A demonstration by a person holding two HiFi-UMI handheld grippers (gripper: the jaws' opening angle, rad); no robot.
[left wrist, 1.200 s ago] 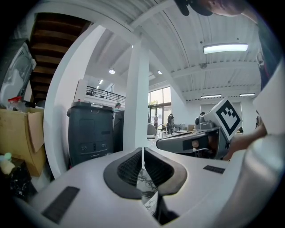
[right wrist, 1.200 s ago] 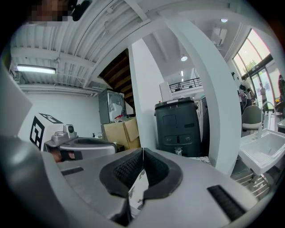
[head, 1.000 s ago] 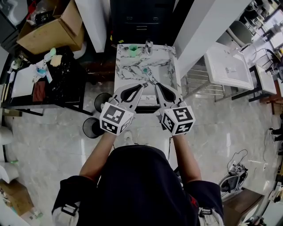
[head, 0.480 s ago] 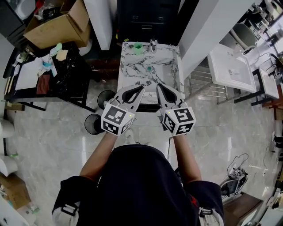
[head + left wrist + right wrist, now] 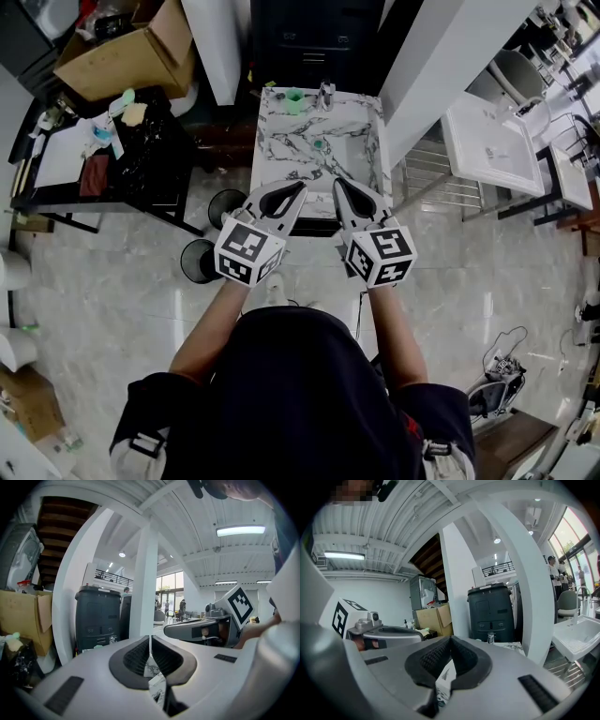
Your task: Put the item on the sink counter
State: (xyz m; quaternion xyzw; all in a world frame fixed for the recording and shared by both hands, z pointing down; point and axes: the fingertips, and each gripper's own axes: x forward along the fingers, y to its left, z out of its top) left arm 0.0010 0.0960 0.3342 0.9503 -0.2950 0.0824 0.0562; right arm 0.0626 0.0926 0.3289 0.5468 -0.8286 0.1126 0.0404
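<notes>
- The marble sink worktop sits slightly further right in the head view than 1 second ago.
- The left gripper and right gripper reach less far over its front edge.
- The cardboard box has shifted right.

We read no text, label, brand, number or sign in any view. The cube on the left gripper and the cube on the right gripper carry black-and-white square markers only. These are coded patterns, not characters.
</notes>
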